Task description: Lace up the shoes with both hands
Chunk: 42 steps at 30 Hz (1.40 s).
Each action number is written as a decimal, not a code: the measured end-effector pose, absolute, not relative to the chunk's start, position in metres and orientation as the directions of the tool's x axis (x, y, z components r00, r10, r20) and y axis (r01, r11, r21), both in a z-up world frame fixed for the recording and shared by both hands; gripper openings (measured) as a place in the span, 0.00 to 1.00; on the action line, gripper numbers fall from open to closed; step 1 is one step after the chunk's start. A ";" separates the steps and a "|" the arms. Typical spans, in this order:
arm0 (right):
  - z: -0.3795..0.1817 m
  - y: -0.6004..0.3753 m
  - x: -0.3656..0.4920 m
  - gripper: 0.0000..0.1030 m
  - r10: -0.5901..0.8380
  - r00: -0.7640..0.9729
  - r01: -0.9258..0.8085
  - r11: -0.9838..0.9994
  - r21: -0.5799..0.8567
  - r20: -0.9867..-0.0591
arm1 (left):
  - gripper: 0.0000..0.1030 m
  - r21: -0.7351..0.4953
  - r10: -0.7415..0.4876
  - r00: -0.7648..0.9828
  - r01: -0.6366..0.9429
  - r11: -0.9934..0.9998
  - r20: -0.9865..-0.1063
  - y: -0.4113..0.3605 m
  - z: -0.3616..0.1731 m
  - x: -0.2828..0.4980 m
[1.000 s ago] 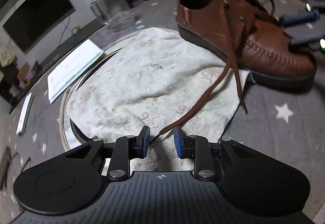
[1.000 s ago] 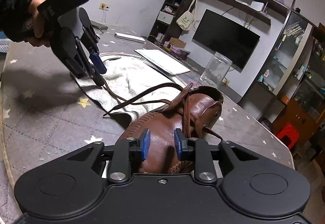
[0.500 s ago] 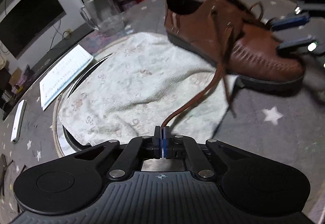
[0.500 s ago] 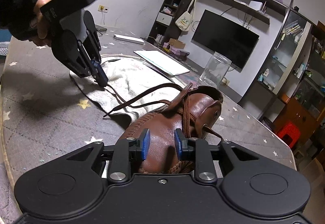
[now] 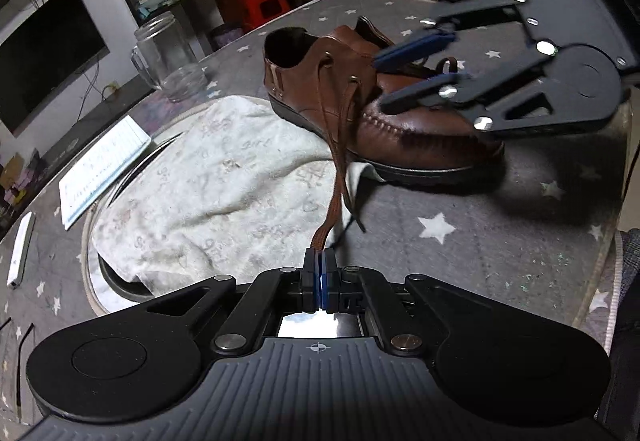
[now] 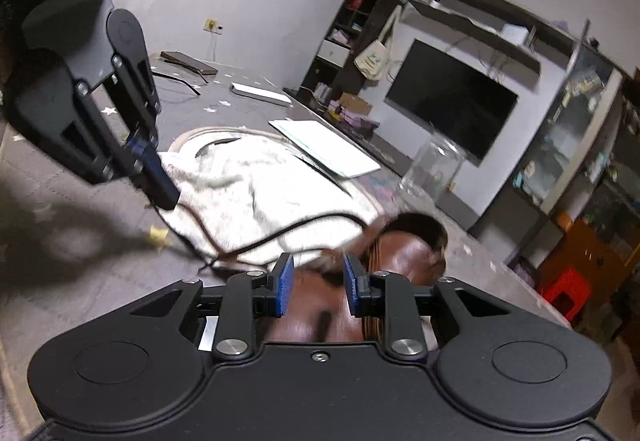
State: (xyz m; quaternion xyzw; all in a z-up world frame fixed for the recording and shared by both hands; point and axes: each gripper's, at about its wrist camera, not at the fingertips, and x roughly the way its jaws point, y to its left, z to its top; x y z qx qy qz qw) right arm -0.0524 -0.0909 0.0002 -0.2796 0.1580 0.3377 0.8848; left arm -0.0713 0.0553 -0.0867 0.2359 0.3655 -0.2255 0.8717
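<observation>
- The left gripper (image 5: 320, 273) has its blue pads pressed together on the flat brown lace (image 5: 334, 177), nipping it right at the fingertips.
- From that pinch the lace runs straight ahead and up to the eyelets of the shoe (image 5: 376, 105).
- A second, thinner strand hangs beside it, its end lying loose on the cloth just ahead of the left gripper.
- The shoe stands ahead and to the right of the left gripper, heel partly on the towel (image 5: 224, 177), toe on the grey starred cloth (image 5: 460, 253).
- The right gripper (image 6: 317, 285) is parted wide and grips nothing; the shoe sits directly below and ahead of it, blurred in its own view.
- In the left view its fingers hover over the shoe's tongue area.
- A glass jar (image 5: 168, 57) stands beyond the towel, far left of the shoe.
</observation>
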 end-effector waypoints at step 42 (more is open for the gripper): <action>0.018 -0.100 -0.066 0.26 0.628 0.618 -0.786 0.493 -0.373 -0.473 | 0.02 0.309 -0.392 0.666 0.684 0.661 -0.634 -0.008 -0.026 -0.072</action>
